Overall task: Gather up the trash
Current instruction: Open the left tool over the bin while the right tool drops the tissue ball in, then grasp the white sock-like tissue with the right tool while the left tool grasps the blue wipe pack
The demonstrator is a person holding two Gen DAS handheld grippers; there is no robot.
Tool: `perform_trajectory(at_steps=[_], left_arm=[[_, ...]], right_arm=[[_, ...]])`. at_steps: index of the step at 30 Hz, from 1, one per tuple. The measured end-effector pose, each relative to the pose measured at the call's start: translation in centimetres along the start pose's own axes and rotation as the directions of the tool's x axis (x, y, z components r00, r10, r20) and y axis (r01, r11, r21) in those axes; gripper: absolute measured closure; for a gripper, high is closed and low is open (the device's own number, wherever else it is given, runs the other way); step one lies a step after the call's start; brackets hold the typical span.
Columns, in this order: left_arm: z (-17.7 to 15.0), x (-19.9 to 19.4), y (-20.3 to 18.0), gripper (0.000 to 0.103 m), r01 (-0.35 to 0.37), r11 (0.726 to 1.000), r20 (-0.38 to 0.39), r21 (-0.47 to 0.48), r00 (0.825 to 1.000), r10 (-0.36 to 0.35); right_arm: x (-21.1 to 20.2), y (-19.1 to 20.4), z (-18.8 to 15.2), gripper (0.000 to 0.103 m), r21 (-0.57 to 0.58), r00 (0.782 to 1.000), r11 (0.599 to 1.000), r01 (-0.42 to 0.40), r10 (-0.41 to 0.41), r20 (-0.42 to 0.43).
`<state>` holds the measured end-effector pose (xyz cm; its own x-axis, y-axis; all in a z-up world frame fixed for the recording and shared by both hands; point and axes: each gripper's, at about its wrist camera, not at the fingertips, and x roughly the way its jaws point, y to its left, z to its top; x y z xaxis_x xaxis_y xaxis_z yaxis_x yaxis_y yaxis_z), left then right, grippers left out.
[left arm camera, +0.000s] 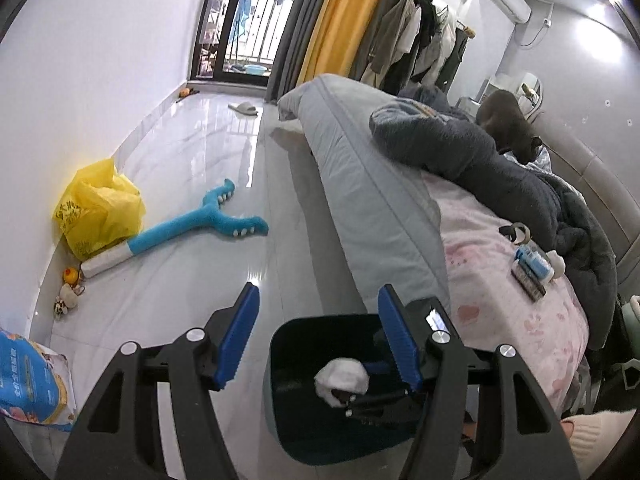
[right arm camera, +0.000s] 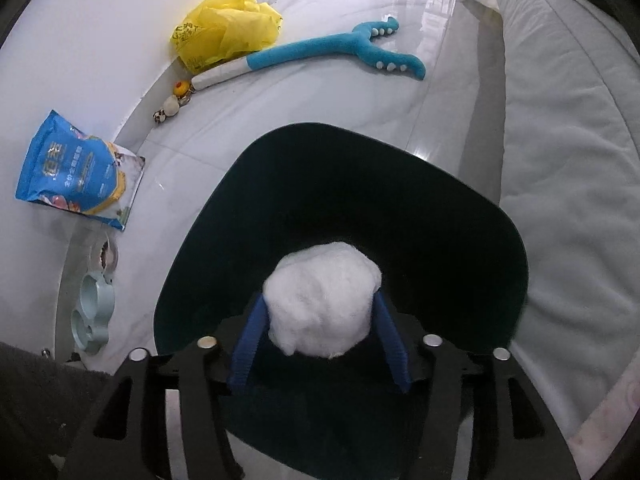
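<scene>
A white fluffy wad point(right arm camera: 324, 300) hangs over the mouth of a dark bin point(right arm camera: 400, 152) that stands on the floor beside the bed. My right gripper point(right arm camera: 320, 300) points steeply down into the bin. Its blue pads point(right arm camera: 250, 340) stand on either side of the wad and look spread a little wider than it, not pressing. The left wrist view shows the same wad point(left arm camera: 340, 378) at the tips of the right gripper point(left arm camera: 360, 400), above the bin point(left arm camera: 276, 344). My left gripper point(left arm camera: 318, 292) is open with nothing between its fingers, higher up over the bin's far edge.
A yellow plastic bag point(left arm camera: 100, 208), a blue plush toy point(left arm camera: 200, 224) and small toys lie along the wall. A blue pet food bag point(right arm camera: 76, 172) and pet bowls point(right arm camera: 94, 308) sit at the left. The bed point(left arm camera: 500, 280) on the right holds blankets, small items and a dark cat point(left arm camera: 508, 120).
</scene>
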<state>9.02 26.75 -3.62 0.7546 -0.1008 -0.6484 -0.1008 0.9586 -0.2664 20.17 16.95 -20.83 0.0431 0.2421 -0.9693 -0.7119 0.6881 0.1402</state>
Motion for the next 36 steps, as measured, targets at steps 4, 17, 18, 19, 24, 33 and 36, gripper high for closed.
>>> perform_trajectory(at_steps=[4, 17, 18, 19, 24, 33, 36], left_arm=[[0.9, -0.4, -1.1, 0.038, -0.004, 1.000, 0.030, 0.008, 1.000, 0.004], [3.7, -0.3, -6.3, 0.027, 0.013, 0.999, 0.110, 0.044, 0.994, -0.018], [3.8, -0.2, -6.5, 0.026, 0.013, 0.999, 0.112, 0.045, 0.994, -0.018], [4.0, -0.1, -6.8, 0.026, 0.011, 0.999, 0.113, 0.047, 0.993, -0.016], [4.6, 0.5, -8.5, 0.021, 0.003, 0.999, 0.120, 0.053, 0.993, -0.009], [5.0, 2.5, -12.5, 0.012, 0.003, 0.996, 0.125, 0.093, 0.992, -0.015], [5.1, 3.3, -14.0, 0.010, 0.037, 0.994, 0.114, 0.100, 0.992, -0.049]], right_arm=[[-1.2, -0.2, -0.6, 0.034, -0.010, 1.000, 1.000, -0.006, 0.006, 0.009], [-8.4, -0.6, -2.1, 0.029, -0.072, 0.986, 0.994, -0.082, 0.091, 0.143], [-9.0, -0.8, -2.2, 0.028, -0.076, 0.983, 0.994, -0.083, 0.094, 0.159], [-9.9, -1.1, -2.4, 0.028, -0.082, 0.979, 0.993, -0.081, 0.095, 0.180], [-13.6, -2.9, -3.3, 0.027, -0.076, 0.958, 0.994, -0.074, 0.092, 0.271], [-19.0, -7.8, -5.6, 0.019, -0.031, 0.902, 1.000, -0.004, 0.017, 0.431], [-21.0, -10.2, -6.6, 0.018, 0.007, 0.875, 1.000, 0.014, -0.015, 0.485]])
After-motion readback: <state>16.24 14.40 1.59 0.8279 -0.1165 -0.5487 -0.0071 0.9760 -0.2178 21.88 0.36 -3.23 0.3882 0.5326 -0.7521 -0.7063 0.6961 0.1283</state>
